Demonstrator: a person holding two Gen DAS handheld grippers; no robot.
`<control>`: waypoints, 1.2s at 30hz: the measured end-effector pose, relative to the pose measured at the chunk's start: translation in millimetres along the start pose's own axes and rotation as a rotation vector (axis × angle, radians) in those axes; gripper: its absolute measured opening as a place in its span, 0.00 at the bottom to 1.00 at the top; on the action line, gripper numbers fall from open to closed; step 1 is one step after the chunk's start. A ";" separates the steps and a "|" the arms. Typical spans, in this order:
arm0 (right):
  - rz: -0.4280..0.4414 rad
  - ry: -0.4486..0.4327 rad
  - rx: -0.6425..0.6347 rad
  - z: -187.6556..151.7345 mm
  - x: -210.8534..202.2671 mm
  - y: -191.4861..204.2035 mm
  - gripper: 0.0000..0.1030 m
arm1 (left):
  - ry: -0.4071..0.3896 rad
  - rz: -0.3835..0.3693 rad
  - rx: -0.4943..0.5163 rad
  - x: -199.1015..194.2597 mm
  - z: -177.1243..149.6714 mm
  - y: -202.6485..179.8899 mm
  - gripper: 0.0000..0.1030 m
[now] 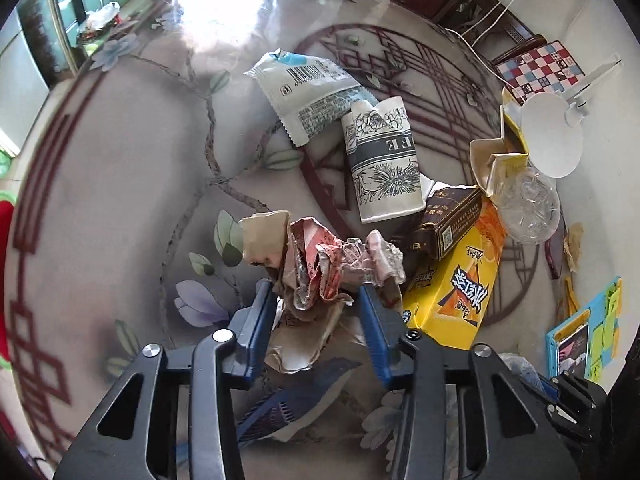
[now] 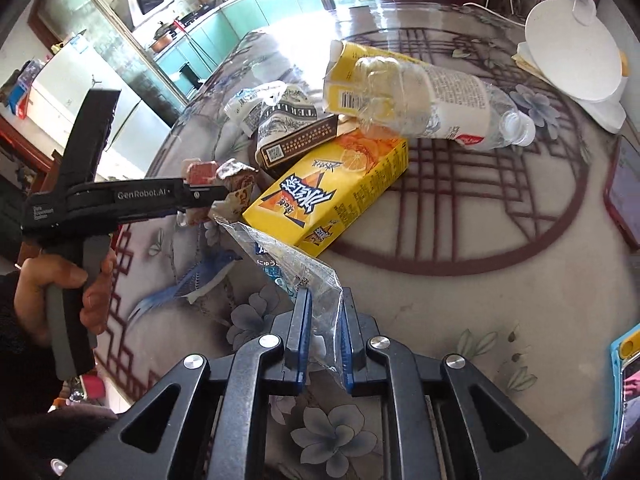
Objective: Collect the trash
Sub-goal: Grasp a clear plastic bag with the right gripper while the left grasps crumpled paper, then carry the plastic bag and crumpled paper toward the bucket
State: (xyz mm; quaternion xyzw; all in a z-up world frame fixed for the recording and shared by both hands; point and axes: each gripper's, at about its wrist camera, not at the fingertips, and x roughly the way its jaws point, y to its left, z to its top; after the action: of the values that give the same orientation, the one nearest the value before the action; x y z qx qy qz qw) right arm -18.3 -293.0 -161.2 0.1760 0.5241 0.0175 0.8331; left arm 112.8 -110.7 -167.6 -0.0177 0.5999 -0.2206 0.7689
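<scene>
Left wrist view: my left gripper (image 1: 316,292) has its blue fingers (image 1: 260,316) clamped on a crumpled pink-and-silver wrapper (image 1: 320,268), which bulges out between and past the tips. Just beyond that wad, a little to the right, lies a paper cup (image 1: 384,160) on its side, with a white snack packet (image 1: 308,92) touching its far end. Right of the cup I see a dark brown box (image 1: 448,220) resting on a yellow carton (image 1: 456,292), and further right a crushed clear plastic bottle (image 1: 528,204). All of it sits on the flower-patterned table (image 1: 120,200).

From the right wrist camera, my right gripper (image 2: 324,328) is pinched onto a clear plastic bag (image 2: 296,264), the film running up between the narrowly spaced pads and trailing away to the far left. On the left I can see the left gripper from the side, held in a hand (image 2: 60,300), with the crumpled wrapper at its tip. A white round lamp base (image 2: 576,48) stands at the far right of the table.
</scene>
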 end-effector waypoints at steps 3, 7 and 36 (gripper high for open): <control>-0.034 -0.014 -0.016 4.2 -5.8 6.5 0.10 | -0.038 0.031 0.018 -14.4 -3.4 -3.1 0.12; -0.061 -0.042 -0.065 11.4 -13.3 24.4 0.10 | -0.107 0.033 0.021 -41.1 -8.4 -0.4 0.10; -0.067 -0.082 -0.205 27.1 -16.1 114.8 0.10 | -0.248 0.098 -0.033 -115.5 -49.9 58.0 0.11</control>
State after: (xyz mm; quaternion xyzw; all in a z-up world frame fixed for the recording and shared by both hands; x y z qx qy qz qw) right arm 16.1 -196.2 -101.0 0.0729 0.4906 0.0361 0.8676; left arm 63.7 -4.9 -92.8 -0.0280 0.5039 -0.1689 0.8466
